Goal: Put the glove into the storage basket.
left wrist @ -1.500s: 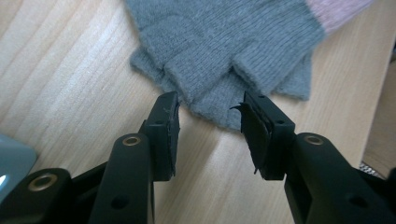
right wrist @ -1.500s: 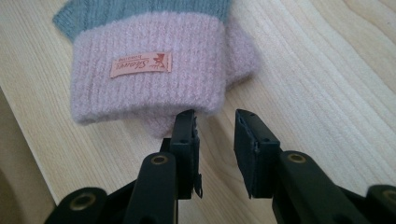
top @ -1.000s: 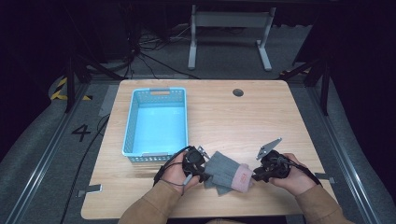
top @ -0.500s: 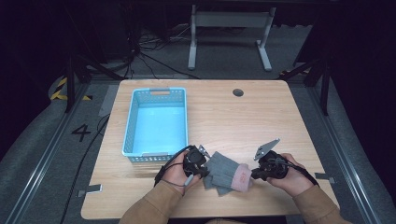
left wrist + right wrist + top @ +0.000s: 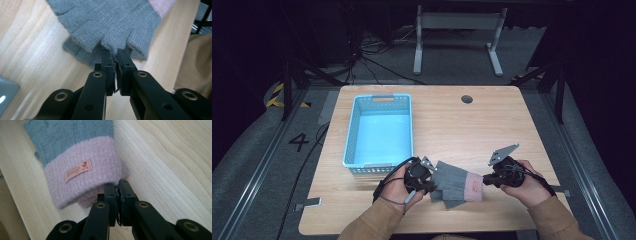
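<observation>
At the table's (image 5: 512, 115) near edge, the right gripper (image 5: 117, 185) view alone reveals the glove's (image 5: 455, 181) label (image 5: 78, 170); both grippers' jaws, left (image 5: 114, 53) included, seemingly clamp the glove.

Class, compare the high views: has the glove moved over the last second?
No. The glove lies in the same spot on the table, just right of the near end of the blue basket, between both tongs.
</observation>
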The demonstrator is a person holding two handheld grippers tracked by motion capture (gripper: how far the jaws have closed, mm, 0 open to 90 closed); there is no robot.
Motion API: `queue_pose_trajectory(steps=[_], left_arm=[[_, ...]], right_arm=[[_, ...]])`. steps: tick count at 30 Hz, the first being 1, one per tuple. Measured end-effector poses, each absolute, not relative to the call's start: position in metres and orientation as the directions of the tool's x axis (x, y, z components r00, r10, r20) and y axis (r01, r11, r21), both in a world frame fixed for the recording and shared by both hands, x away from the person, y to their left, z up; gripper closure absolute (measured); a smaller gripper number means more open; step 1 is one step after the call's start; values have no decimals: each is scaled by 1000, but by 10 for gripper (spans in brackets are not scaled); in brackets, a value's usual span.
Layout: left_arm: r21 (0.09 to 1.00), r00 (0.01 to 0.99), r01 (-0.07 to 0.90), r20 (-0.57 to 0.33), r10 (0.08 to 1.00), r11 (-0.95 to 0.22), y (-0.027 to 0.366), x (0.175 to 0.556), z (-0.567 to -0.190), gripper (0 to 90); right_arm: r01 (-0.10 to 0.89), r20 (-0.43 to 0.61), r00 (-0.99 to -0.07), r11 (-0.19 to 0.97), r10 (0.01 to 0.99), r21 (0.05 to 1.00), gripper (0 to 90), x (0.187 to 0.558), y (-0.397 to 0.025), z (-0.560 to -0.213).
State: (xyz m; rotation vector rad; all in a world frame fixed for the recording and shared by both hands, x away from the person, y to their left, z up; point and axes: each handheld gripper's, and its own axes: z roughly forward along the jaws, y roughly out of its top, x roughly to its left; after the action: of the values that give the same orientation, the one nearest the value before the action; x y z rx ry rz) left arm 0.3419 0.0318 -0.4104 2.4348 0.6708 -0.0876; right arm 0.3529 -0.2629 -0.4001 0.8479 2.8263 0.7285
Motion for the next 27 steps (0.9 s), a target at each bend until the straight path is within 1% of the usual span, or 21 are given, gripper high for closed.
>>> queue_pose_trajectory(steps=[11,16,21,23,25,27], left_arm=[[512,877,478,-229,423,-714,29,331,-410,856],[492,884,466,-230,407,-735,25,332,-416,854],[470,881,473,-249,403,-745,24,334,-422,850],[458,881,472,-252,400,-753,24,334,-423,839],[450,882,472,-256,396,-758,24,335,-425,801],[454,879,477,-263,399,-752,25,335,-424,757]], right_arm=[[487,29,-840,729,542,481,868,362,-259,-403],[495,33,-837,731,546,471,869,366,-258,-408],[502,37,-835,731,549,462,869,369,-256,-414],[508,41,-832,729,553,460,868,369,-256,-416],[507,41,-833,734,551,452,860,370,-256,-418],[511,40,-830,730,556,453,830,369,-257,-418]])
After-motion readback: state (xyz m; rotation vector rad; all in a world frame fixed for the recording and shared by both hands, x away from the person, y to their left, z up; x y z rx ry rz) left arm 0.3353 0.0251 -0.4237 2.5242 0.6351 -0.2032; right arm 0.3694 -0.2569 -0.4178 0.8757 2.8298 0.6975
